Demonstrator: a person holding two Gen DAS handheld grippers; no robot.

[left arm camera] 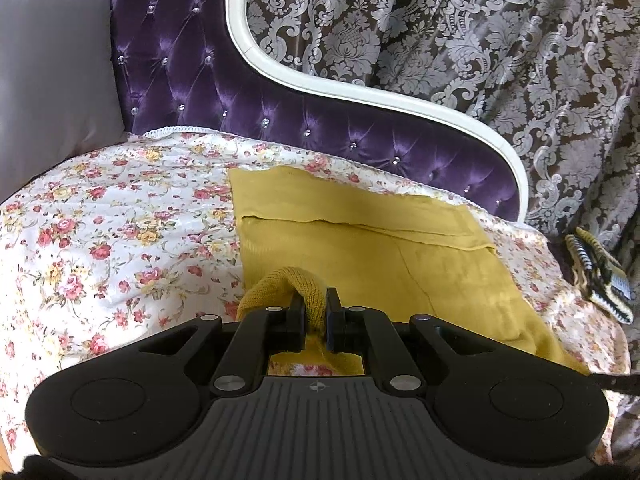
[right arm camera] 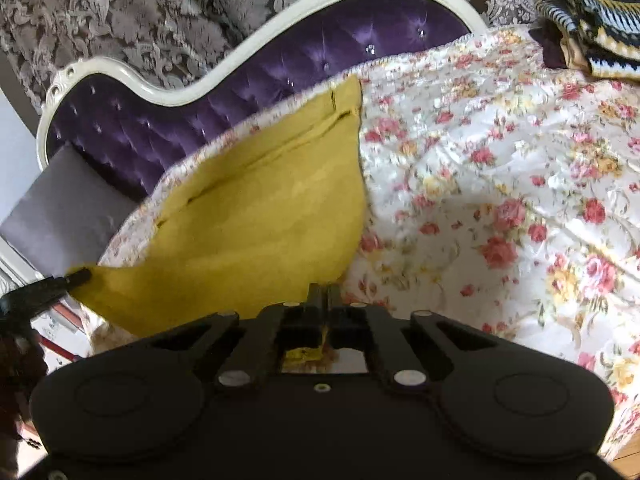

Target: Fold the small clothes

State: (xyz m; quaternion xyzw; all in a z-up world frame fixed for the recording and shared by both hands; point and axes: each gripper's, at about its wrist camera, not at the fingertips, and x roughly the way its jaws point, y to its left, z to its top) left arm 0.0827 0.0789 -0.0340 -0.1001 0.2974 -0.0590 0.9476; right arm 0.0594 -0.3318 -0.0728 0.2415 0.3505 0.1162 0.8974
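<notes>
A mustard-yellow knit garment (left arm camera: 360,248) lies spread on the floral bedspread (left arm camera: 120,220), with a folded band across its far part. My left gripper (left arm camera: 315,304) is shut on a bunched near corner of it, and the cloth loops up between the jaws. In the right wrist view the same yellow garment (right arm camera: 260,220) stretches away to the left. My right gripper (right arm camera: 323,292) is shut on its near edge, with a strip of yellow cloth showing between the fingers. At that view's far left the left gripper's fingers (right arm camera: 78,278) pinch the other corner.
A purple tufted headboard with a white frame (left arm camera: 280,76) runs behind the bedspread, in front of a patterned grey-brown curtain (left arm camera: 480,40). A grey pillow (left arm camera: 52,80) stands at the left. A striped yellow, black and white knit item (right arm camera: 592,20) lies at the bed's far right.
</notes>
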